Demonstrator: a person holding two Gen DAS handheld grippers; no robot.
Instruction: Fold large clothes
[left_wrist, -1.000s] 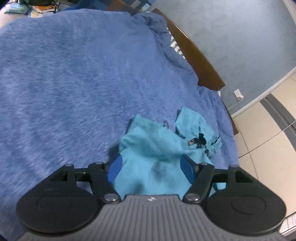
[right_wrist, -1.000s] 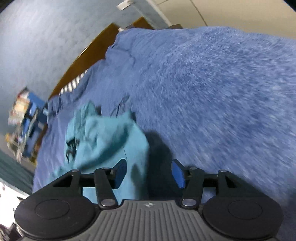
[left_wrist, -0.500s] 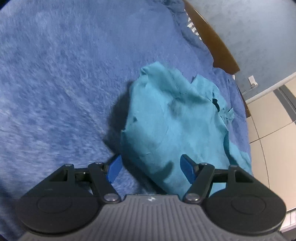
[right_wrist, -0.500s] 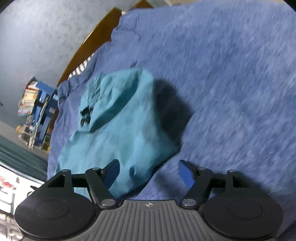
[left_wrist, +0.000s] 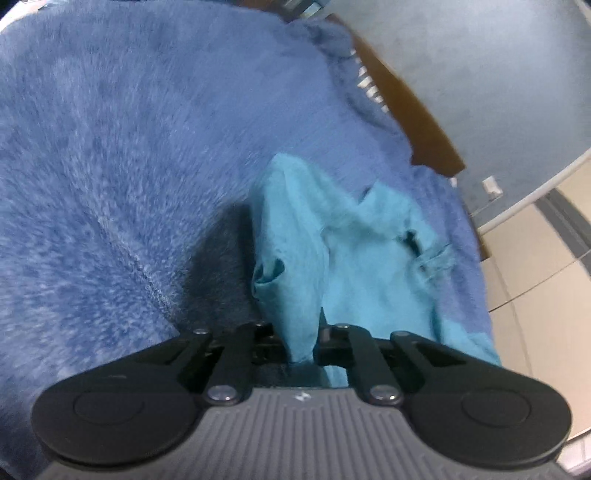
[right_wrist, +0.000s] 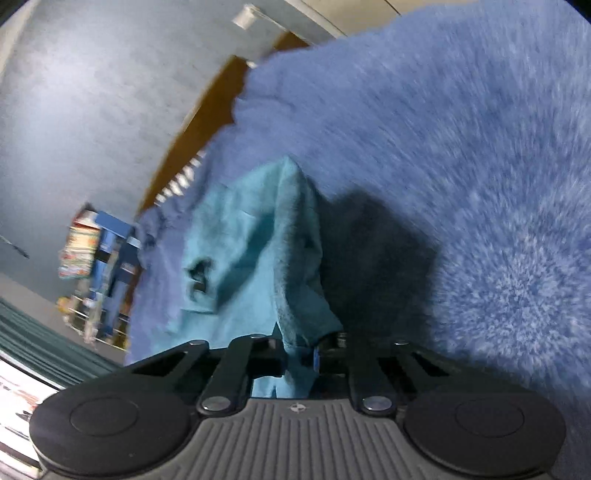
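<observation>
A teal garment (left_wrist: 354, 251) lies bunched on a blue fleece blanket (left_wrist: 110, 166). My left gripper (left_wrist: 301, 345) is shut on a pinched fold at the garment's near edge, and the cloth rises from the jaws in a ridge. In the right wrist view the same teal garment (right_wrist: 251, 251) runs up from my right gripper (right_wrist: 301, 354). Its jaws are closing, with a fold of the cloth pressed between them. A dark drawstring or buckle (right_wrist: 199, 273) shows on the garment's left part.
The blanket (right_wrist: 461, 166) covers a bed with a brown wooden headboard (left_wrist: 413, 110) against a grey-blue wall. Tiled floor (left_wrist: 535, 258) lies beyond the bed's right edge. A cluttered shelf (right_wrist: 96, 258) stands far left in the right wrist view.
Both grippers have gone from open to shut on the near edge of the teal garment. The cloth is now pulled up into ridges toward each gripper.
</observation>
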